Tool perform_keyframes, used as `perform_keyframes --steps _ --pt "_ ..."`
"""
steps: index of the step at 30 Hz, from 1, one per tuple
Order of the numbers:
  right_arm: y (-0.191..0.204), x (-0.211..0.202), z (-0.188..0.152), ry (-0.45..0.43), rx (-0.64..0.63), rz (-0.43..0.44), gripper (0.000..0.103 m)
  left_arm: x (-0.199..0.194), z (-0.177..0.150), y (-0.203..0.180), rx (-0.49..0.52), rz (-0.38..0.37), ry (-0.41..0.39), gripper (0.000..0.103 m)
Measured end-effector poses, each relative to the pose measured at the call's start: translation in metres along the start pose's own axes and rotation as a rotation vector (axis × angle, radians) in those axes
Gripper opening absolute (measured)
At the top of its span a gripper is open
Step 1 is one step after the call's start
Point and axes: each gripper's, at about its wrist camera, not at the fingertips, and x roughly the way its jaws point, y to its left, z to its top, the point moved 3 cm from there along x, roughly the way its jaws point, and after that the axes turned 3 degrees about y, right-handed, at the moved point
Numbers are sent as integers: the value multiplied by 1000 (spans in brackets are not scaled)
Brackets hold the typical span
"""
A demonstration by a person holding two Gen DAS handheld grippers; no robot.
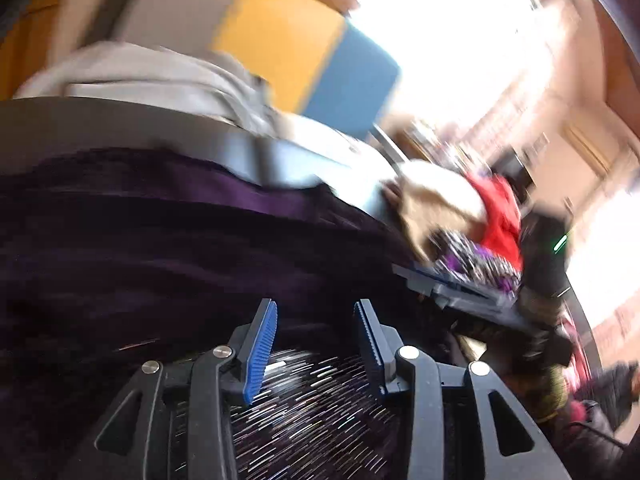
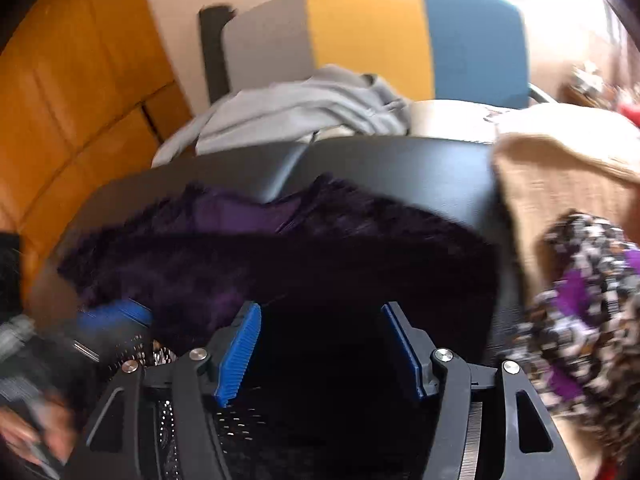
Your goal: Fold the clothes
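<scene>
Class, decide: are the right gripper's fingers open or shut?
Open. The right gripper shows a wide gap between its blue pads, nothing clamped; dark purple garment lies beyond.

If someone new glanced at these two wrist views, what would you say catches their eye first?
Probably the dark purple fuzzy garment spread over the black table, right ahead of both open grippers, the left and the right. Next, the chair with grey, yellow and blue panels behind the table, a grey hoodie heaped on its seat. To the right lies a pile including a beige knit and a black-white-purple patterned piece.
</scene>
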Motion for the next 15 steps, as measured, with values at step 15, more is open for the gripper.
perform_keyframes --steps 15 --pt "15 19 -22 16 -56 -83 97 -156 26 249 -184 569 -69 56"
